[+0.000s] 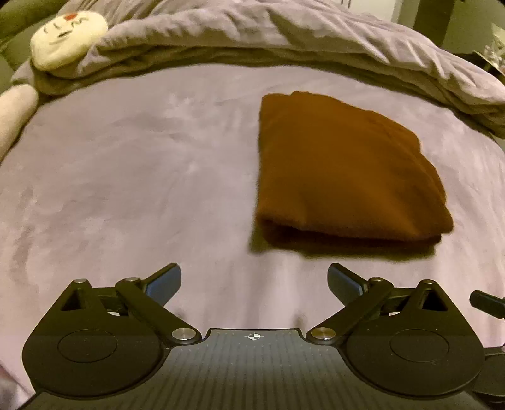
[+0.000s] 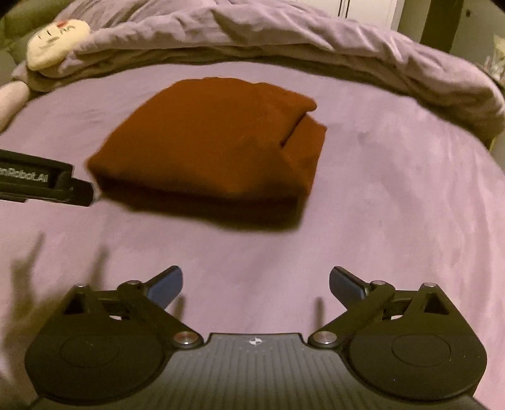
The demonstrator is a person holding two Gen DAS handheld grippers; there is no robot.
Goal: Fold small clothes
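Note:
A brown garment [image 1: 341, 170] lies folded into a compact thick rectangle on the purple bedspread [image 1: 126, 195]. In the right wrist view the garment [image 2: 208, 151] sits ahead and slightly left. My left gripper [image 1: 254, 280] is open and empty, held above the bed short of the garment's near edge, which lies ahead and to the right. My right gripper [image 2: 255, 284] is open and empty, held back from the garment. The left gripper's body [image 2: 41, 181] shows at the left edge of the right wrist view, beside the garment's left corner.
A bunched purple duvet [image 1: 284, 34] runs along the far side of the bed. A cream plush toy with a face [image 1: 68, 34] rests at the far left on the duvet, also in the right wrist view [image 2: 53, 39]. A dark post [image 1: 432, 15] stands behind.

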